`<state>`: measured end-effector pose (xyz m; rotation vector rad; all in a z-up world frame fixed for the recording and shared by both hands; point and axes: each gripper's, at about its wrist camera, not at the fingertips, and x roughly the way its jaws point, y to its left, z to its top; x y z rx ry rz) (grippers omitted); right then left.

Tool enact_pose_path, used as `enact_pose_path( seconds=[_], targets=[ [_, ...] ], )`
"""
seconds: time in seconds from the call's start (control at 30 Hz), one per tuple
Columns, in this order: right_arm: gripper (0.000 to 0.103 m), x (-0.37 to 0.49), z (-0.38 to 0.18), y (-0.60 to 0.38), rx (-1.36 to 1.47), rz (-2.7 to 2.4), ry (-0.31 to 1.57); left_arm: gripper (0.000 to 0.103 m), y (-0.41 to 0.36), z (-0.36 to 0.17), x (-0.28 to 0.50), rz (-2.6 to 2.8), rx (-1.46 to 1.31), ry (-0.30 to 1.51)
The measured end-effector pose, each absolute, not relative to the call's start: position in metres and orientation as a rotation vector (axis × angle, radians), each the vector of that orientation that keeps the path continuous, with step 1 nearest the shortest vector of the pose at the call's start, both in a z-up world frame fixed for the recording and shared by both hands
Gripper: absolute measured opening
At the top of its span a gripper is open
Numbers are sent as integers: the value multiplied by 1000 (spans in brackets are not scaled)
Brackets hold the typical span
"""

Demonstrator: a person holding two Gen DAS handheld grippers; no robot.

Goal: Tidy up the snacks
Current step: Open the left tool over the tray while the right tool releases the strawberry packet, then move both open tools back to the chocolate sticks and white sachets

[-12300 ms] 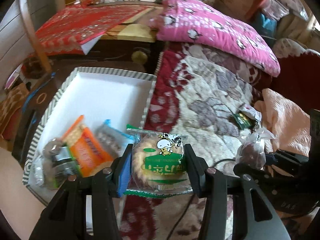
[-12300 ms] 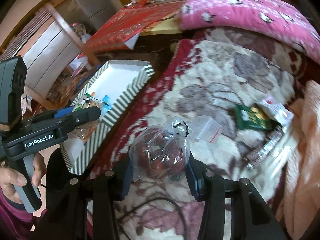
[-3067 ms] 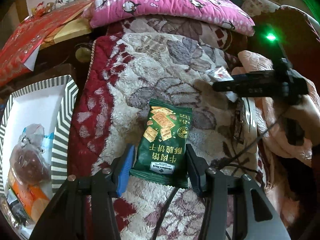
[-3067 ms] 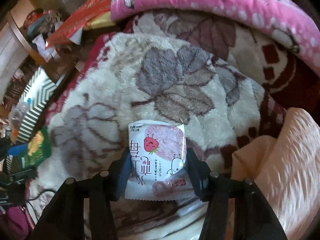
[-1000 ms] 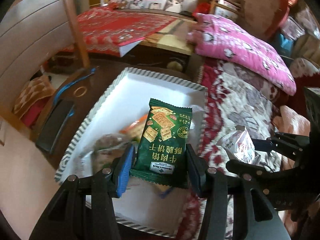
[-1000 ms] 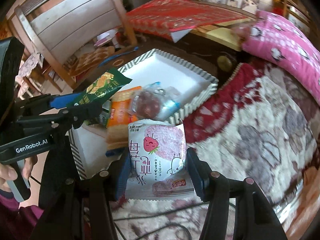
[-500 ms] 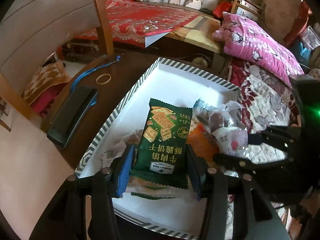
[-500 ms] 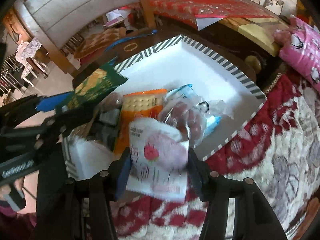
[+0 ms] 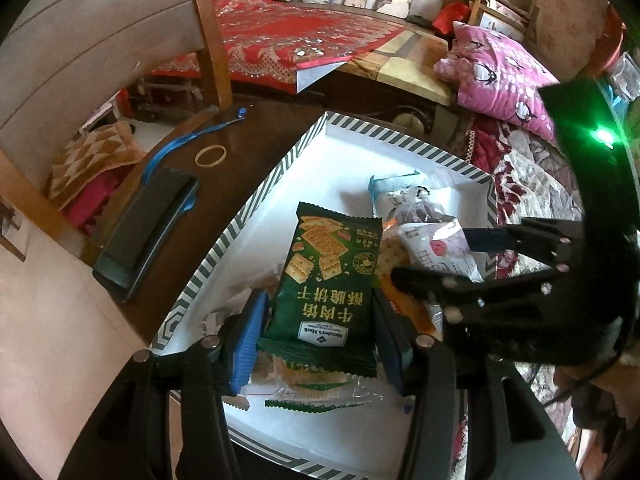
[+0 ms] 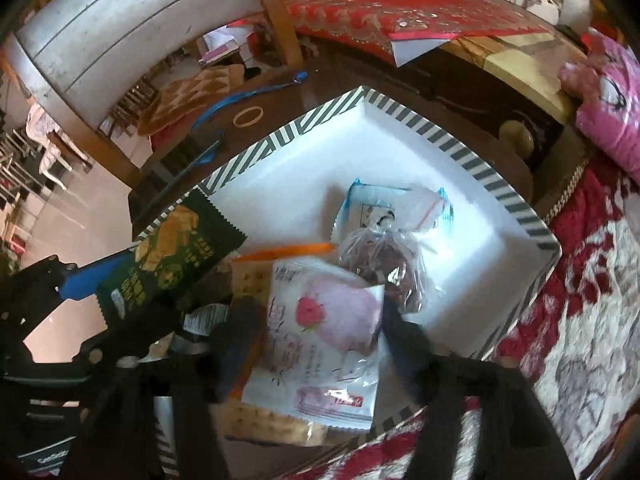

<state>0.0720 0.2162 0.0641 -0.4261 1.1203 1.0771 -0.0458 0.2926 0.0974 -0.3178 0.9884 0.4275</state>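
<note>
Green cracker packet is clamped in the left hand-held gripper above the striped white tray; the right hand-held gripper, jaws just opening, frees the pink strawberry packet.

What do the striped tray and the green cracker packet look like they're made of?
Striped tray: likely cardboard, matte white inside, with folded printed walls. Green cracker packet: probably thin plastic film, slightly glossy, with a zigzag-cut sealed edge and soft creases.

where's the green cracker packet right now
The green cracker packet sits between the left gripper pads, held over the near part of the striped box. To its right in the left wrist view lies the pink strawberry packet.
</note>
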Motion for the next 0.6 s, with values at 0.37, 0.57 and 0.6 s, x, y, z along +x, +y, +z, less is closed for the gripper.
enact_pose_path(
  seconds=[0.37, 0.57, 0.6],
  targets=[
    [83, 65, 89, 168, -373, 1034, 1069, 74, 283, 106, -50, 444, -297, 970],
    [85, 60, 102, 136, -327, 1011, 1048, 78, 270, 115, -48, 416, -300, 953],
    [85, 59, 104, 131, -321, 1009, 1045, 80, 267, 116, -47, 411, -299, 949]
  ],
)
